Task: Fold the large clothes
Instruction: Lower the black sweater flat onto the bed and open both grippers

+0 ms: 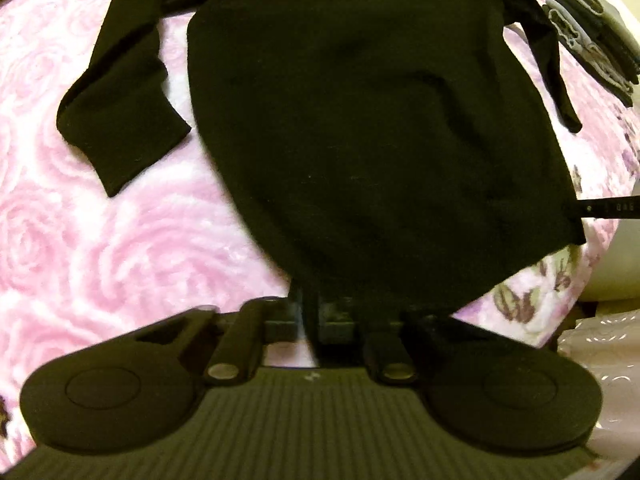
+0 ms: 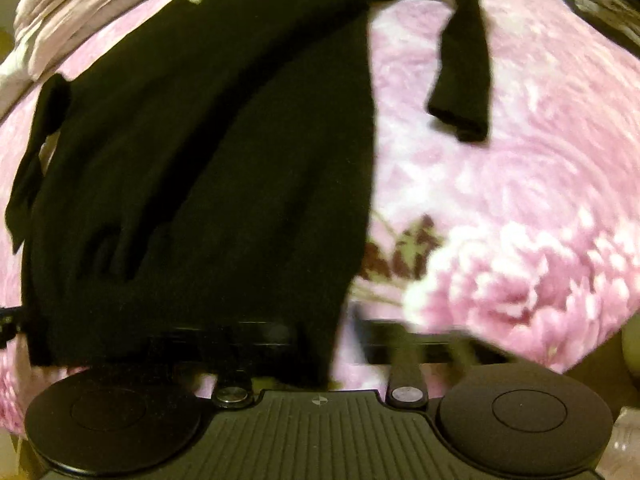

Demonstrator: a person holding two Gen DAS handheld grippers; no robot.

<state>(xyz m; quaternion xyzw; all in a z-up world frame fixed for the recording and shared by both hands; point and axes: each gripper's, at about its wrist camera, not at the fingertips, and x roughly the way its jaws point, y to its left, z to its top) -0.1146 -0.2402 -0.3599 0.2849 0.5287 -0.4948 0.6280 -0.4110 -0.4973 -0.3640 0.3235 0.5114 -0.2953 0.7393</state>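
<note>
A black long-sleeved sweater point(image 1: 360, 120) lies spread flat on a pink floral blanket point(image 1: 100, 240). Its hem faces me and both sleeves lie out to the sides. One sleeve point(image 1: 120, 100) rests on the left, the other point(image 1: 556, 72) on the right. My left gripper point(image 1: 316, 316) is shut on the hem near its left corner. In the right wrist view the same sweater point(image 2: 200, 160) fills the left half, with its sleeve point(image 2: 464, 80) lying apart. My right gripper point(image 2: 296, 344) is shut on the hem at the right corner, the cloth draping over its fingers.
A stack of folded dark clothes point(image 1: 592, 32) sits at the far right of the bed. Pale bedding point(image 2: 80, 0) lies bunched beyond the sweater's collar. The bed's edge point(image 1: 600, 264) drops off on the right. Open blanket point(image 2: 520, 200) stretches right of the sweater.
</note>
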